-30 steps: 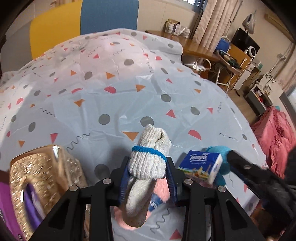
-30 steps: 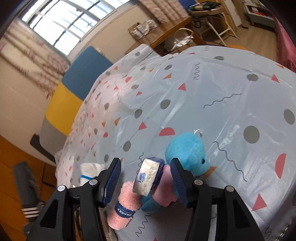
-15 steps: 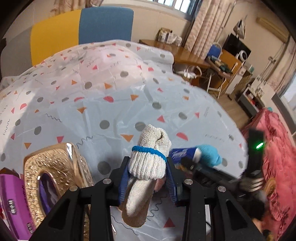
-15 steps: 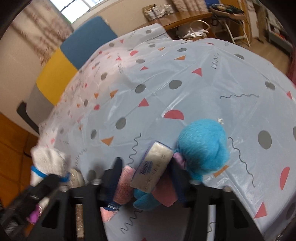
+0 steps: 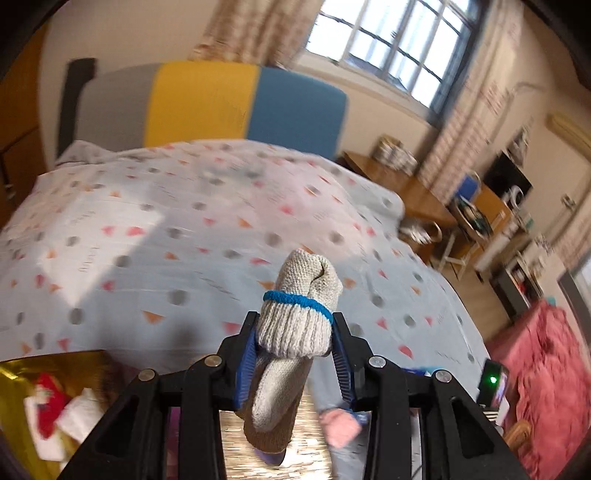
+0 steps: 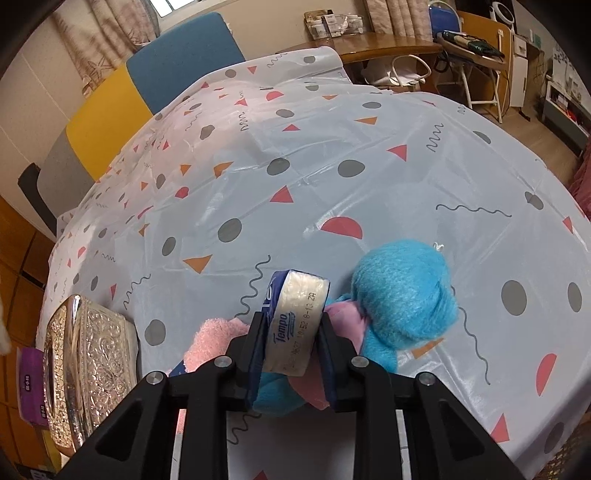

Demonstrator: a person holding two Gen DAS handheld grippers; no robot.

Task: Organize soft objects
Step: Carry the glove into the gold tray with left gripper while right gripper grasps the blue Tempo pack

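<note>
Behind my tabletop's patterned cover (image 6: 332, 177) stands a grey, yellow and blue headboard (image 5: 207, 103). Upper right, daylight pours through a gridded window (image 5: 399, 44) with curtains (image 5: 255, 29); a wooden desk (image 6: 388, 44) fills the right.

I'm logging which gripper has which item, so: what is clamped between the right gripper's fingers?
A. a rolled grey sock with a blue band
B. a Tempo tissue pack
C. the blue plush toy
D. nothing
B: in the right wrist view the right gripper has just closed its blue pads on both sides of the Tempo tissue pack; the blue plush toy lies beside it.
</note>
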